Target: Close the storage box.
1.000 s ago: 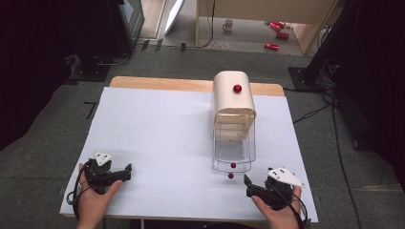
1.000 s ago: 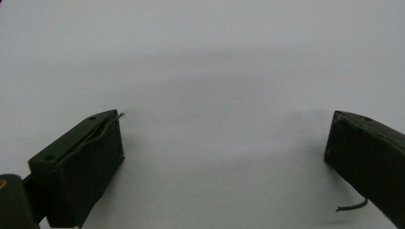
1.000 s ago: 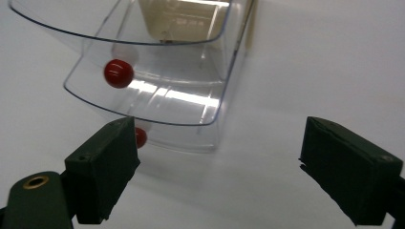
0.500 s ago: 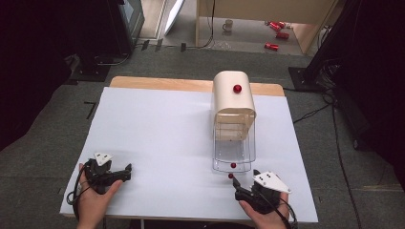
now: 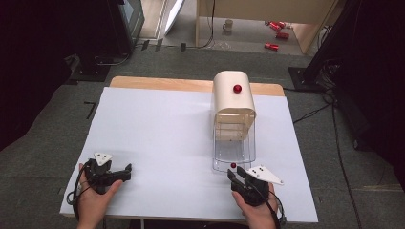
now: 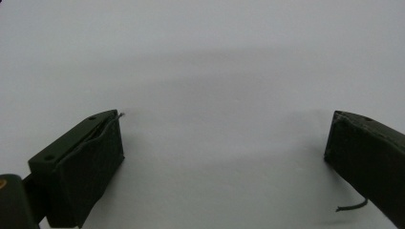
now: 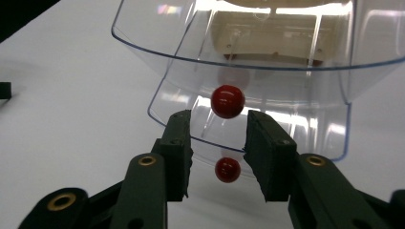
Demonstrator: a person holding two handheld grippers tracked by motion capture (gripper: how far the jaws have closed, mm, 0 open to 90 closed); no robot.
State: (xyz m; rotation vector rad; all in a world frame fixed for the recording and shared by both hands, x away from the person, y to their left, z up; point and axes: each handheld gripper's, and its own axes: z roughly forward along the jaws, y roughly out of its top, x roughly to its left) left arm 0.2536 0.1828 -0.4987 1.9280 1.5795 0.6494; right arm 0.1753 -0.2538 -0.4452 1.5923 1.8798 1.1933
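Moved leftward, right gripper (image 5: 232, 174) has narrowed beside, not pinching, red knob (image 7: 228, 101).

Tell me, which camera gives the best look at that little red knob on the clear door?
The right gripper view: the red knob sits large and sharp just beyond the right gripper, whose jaws have been closing without yet touching it. In the high view it is a tiny red dot. The left gripper view faces bare white tabletop.

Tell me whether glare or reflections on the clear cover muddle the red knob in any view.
Right gripper view: bright glare streaks the clear cover, and the red knob shows doubled, a reflection below. High view: even light, the knob tiny. Left gripper view: soft shadows on the white sheet.
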